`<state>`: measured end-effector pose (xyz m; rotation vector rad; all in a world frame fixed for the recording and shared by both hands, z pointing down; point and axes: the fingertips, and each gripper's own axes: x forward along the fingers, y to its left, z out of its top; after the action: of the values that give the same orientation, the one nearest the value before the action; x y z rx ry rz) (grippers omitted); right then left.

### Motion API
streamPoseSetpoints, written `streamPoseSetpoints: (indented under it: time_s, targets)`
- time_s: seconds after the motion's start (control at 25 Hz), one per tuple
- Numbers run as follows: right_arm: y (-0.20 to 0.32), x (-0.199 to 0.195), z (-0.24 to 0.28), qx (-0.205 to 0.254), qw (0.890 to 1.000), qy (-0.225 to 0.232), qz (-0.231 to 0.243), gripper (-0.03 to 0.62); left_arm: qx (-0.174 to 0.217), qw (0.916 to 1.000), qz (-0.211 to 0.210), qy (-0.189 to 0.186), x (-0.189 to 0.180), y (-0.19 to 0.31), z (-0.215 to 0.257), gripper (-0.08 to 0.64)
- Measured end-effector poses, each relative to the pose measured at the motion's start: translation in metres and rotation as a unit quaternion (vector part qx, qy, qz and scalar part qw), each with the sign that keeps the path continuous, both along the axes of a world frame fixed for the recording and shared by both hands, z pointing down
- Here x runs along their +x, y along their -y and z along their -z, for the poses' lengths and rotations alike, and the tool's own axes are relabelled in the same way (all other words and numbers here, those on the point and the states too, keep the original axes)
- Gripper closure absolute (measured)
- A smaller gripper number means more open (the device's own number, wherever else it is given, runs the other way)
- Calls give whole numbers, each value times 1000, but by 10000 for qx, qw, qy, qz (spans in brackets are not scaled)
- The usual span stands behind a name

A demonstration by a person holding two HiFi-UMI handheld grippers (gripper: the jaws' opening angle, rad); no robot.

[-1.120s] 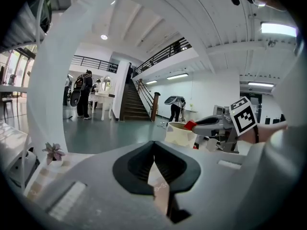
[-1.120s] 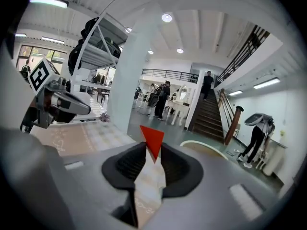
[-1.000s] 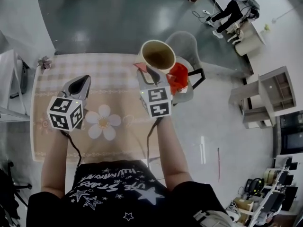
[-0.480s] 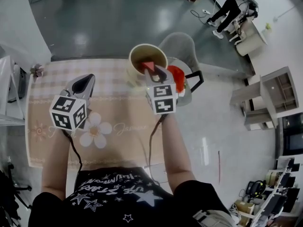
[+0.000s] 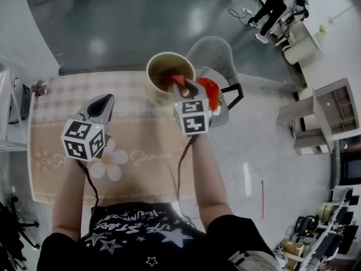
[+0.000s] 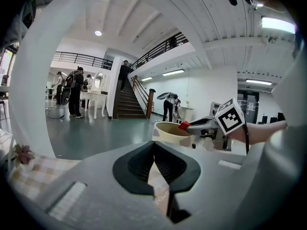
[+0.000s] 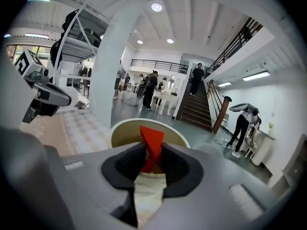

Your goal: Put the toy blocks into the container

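Now the right gripper (image 5: 179, 86) is poised at the near rim of the container (image 5: 153, 88), a cream tub standing by the counter's (image 5: 130, 137) far edge, toward its far right corner. The jaws are clamped on a red wedge-shaped block (image 7: 152, 139). They pinch its lower part, so the pointed end sticks up and forward past the tips. That looks deliberate to me: with the block out ahead of the jaws, it can hang over the open mouth while the gripper body keeps clear of the wall. The right gripper view looks straight down the jaws into the tub, so the line-up seems good, and I'd judge that letting go here would drop the wedge inside rather than on the cloth. There's a hint of yellow down in the tub, maybe a block already in there, though I can't be sure.

Over on the other side, the left gripper (image 5: 104, 103) hangs above the left half of the counter, well apart from the tub, jaws closed together with nothing between them. It's parked out of the way, I reckon, leaving the right hand a free path. No other blocks show on the flowered cloth, so this wedge may be the last one.
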<state>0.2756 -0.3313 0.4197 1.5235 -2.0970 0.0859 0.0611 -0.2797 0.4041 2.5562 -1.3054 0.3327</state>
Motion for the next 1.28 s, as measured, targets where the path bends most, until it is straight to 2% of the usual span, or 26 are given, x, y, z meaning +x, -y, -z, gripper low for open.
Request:
streamPoseSetpoints:
  time_s: [0.16, 0.24, 0.76, 0.96, 1.28]
  targets:
    - [2, 0, -1, 42, 10000, 59, 25, 479, -37, 10000, 50, 29, -2, -1, -4, 550]
    - [2, -2, 0, 78, 9999, 122, 48, 456, -32, 9999, 106, 20, -8, 0, -3, 549]
    - [-18, -16, 17, 195, 9997, 98, -70, 456, 121, 9998, 95, -109, -28, -12, 12, 550]
    - [-29, -25, 31, 380, 9992, 8, -135, 456, 241, 9995, 86, -198, -46, -22, 25, 549]
    - [-64, -64, 56, 554, 9982, 24, -228, 456, 406, 9987, 63, -305, -87, -51, 41, 549]
